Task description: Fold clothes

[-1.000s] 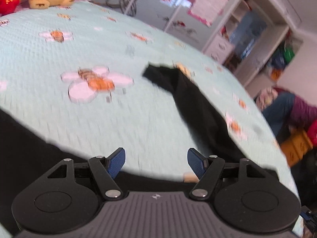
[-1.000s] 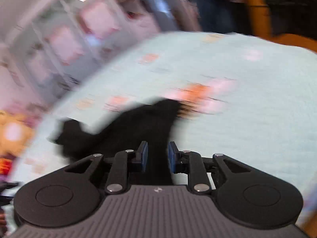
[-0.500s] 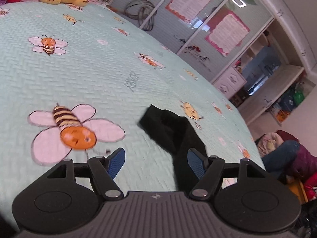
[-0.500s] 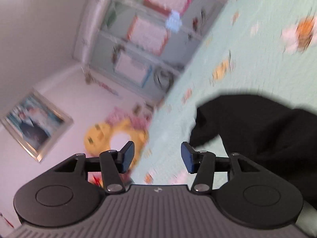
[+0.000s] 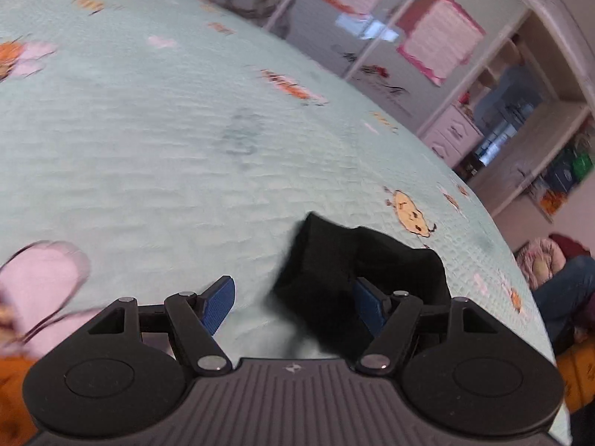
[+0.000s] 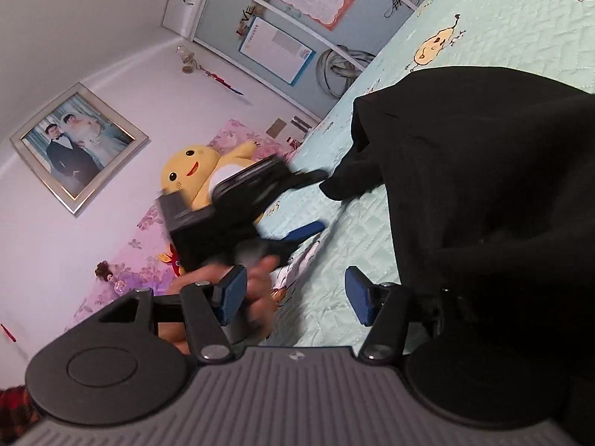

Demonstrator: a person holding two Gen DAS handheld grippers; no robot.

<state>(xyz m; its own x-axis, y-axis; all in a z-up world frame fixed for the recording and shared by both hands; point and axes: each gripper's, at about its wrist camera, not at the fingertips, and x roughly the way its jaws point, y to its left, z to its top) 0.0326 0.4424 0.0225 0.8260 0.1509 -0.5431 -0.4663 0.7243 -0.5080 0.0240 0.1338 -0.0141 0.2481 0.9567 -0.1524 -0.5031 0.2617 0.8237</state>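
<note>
Here the black cloth garment [image 5: 357, 271] lies spread on the pale mint quilted bedspread [image 5: 156, 156], which is printed with bees and small yellow cartoon figures. In the left wrist view one narrow end of the garment, a folded dark tip, sits just ahead of the left gripper [image 5: 293, 306]. The jaws stand wide apart, the blue pad on the left over bare bedspread and the right pad against the edge of the black cloth; nothing is pinched between them. That view is blurred.

In the right wrist view the bulk of the black garment [image 6: 483, 171] fills the right side, heaped in soft folds on the bedspread [image 6: 520, 22]. The right gripper [image 6: 295, 297] has its jaws opening, with only mint bedspread between the blue pads; the cloth lies just beside the right finger, and whether it touches cannot be told. Beyond it the left gripper [image 6: 305, 204] appears, blurred, held in a person's hand [image 6: 256, 290], its fingers reaching toward the garment's dark tip. A yellow plush toy [image 6: 193, 174] sits against the pink floral headboard [image 6: 148, 245].
</note>
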